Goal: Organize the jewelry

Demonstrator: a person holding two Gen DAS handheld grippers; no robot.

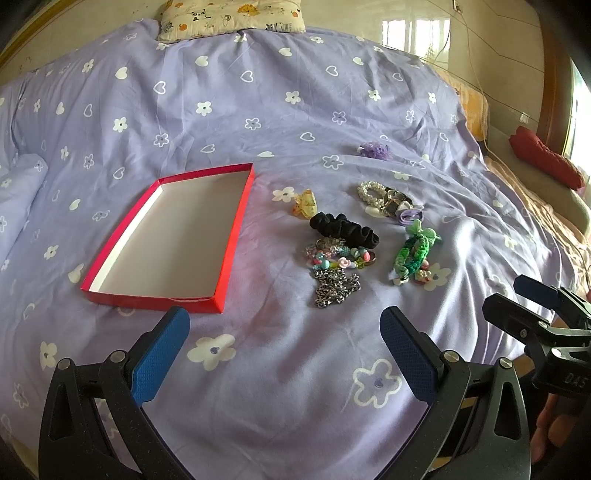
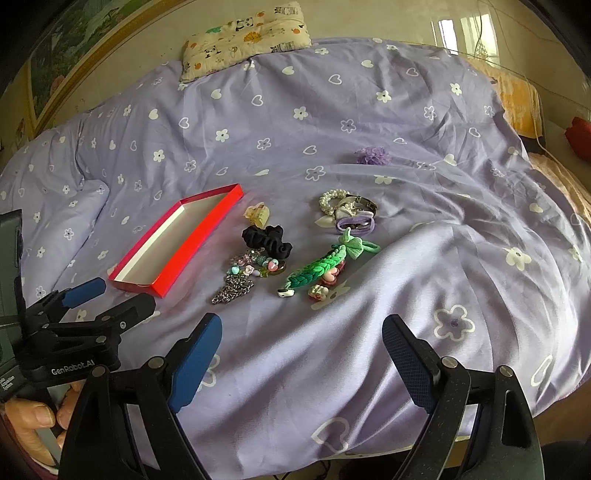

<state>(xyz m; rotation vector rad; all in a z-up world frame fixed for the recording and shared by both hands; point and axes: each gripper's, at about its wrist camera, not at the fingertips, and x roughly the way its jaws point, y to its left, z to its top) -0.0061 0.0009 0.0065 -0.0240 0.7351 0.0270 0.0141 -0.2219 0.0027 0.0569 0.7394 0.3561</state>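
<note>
An empty red box lid (image 1: 236, 236) (image 2: 192, 243) with a white inside lies on the purple bedspread (image 1: 280, 369). To its right lie a black scrunchie (image 1: 343, 230) (image 2: 267, 240), a silver chain (image 1: 334, 290) (image 2: 232, 290), colourful beads (image 1: 332, 254) (image 2: 255, 264), a green braided band (image 1: 410, 254) (image 2: 317, 269), a pearl bracelet (image 1: 369, 192) (image 2: 332, 199), a yellow claw clip (image 1: 304, 203) (image 2: 256, 214) and a purple flower tie (image 1: 376, 150) (image 2: 373, 156). My left gripper (image 1: 284, 328) (image 2: 114, 297) is open, below the chain. My right gripper (image 2: 303, 332) (image 1: 513, 291) is open too, near the bed's front edge. Neither holds anything.
A patterned pillow (image 1: 229, 16) (image 2: 247, 40) lies at the bed's far end. A red cloth (image 1: 546, 162) sits off the right edge. A person's hand (image 2: 29, 417) grips the left gripper's handle. Bare bedspread spreads between the grippers and the jewelry.
</note>
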